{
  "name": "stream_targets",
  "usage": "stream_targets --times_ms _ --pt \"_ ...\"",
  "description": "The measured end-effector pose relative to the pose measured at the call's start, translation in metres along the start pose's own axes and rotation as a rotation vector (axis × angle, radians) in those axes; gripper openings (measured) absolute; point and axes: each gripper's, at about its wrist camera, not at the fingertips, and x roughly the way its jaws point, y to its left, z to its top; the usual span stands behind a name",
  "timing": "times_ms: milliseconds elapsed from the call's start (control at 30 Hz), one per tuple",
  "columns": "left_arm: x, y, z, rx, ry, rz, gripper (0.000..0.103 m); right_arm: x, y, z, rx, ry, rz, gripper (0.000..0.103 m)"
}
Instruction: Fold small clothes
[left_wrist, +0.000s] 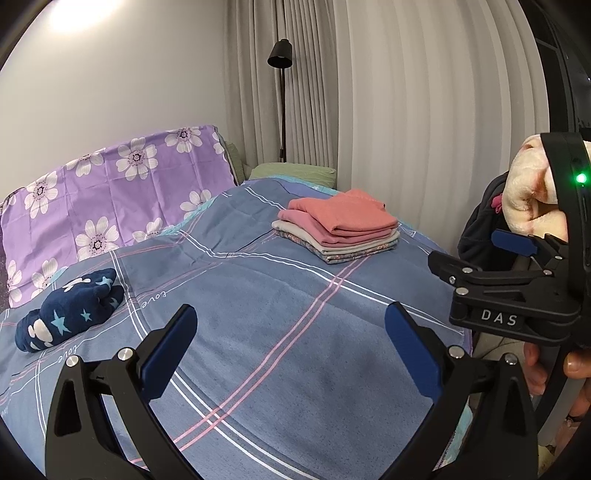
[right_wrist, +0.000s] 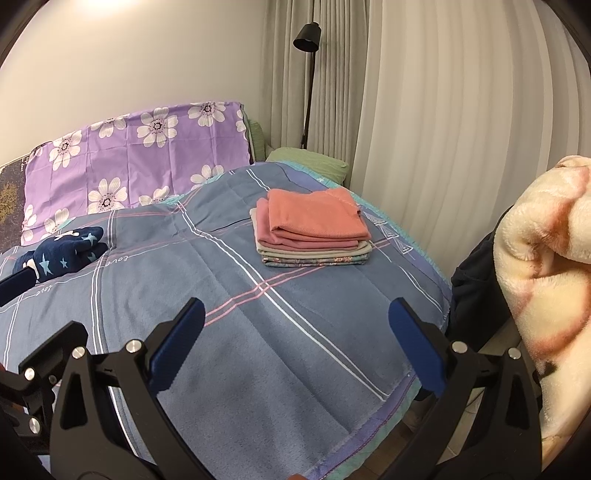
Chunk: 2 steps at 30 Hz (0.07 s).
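**Both claws spread wide above the bed, nothing gripped**

Hovering side by side over the near part of a bed covered in a blue plaid blanket (left_wrist: 258, 314). Left claw (left_wrist: 291, 347) released, blue pads far apart, only blanket between them. Right claw (right_wrist: 295, 343) likewise released and empty, seen also from the left wrist view at the right edge, a hand (left_wrist: 554, 373) wrapped round its handle.

On the far right part of the blanket, a neat stack of folded clothes (right_wrist: 312, 229): salmon-pink piece on top, a pink one under it, then beige and a patterned layer at the bottom. On the far left, a crumpled navy garment with stars (left_wrist: 70, 314), unfolded, lying just below a purple flowered pillow (left_wrist: 110, 192). At the right, beside the bed, a fluffy cream blanket (right_wrist: 546, 273) heaped up. Behind, pale curtains (right_wrist: 424, 110) and a black floor lamp (right_wrist: 308, 74).
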Motion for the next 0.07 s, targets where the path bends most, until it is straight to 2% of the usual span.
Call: stream_targets --times_ms 67 --pt "0.0005 0.0015 0.0002 -0.004 0.001 0.001 0.102 -0.0003 -0.0014 0.0011 0.002 0.0 -0.002 0.101"
